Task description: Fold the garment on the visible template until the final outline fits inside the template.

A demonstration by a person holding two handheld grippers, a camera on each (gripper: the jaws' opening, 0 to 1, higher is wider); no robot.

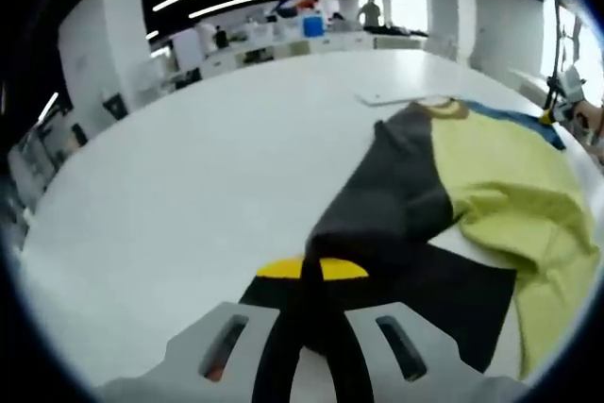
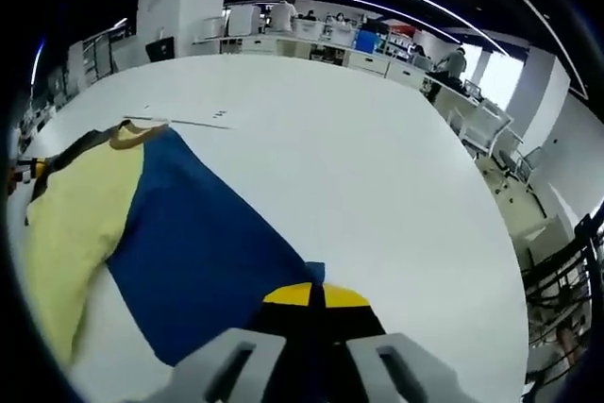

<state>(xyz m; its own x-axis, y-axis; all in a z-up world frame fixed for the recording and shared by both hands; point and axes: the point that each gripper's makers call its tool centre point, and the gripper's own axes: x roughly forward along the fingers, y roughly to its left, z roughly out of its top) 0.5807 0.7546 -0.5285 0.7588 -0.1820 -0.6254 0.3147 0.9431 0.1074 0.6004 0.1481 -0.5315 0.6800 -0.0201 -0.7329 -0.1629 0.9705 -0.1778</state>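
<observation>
The garment lies on a white table; it has a yellow-green body, a dark grey panel and a blue panel. My left gripper is shut on a fold of the dark grey cloth, which rises from its yellow-tipped jaws. A black patch lies right of the jaws; I cannot tell whether it is cloth or a sheet. My right gripper is shut on the near corner of the blue panel. A thin pale flat sheet, perhaps the template, lies just beyond the collar.
The other gripper and a hand show at the garment's far right edge. Bare tabletop spreads around the garment. Desks, white pillars and a standing person are beyond the table; chairs stand off its right side.
</observation>
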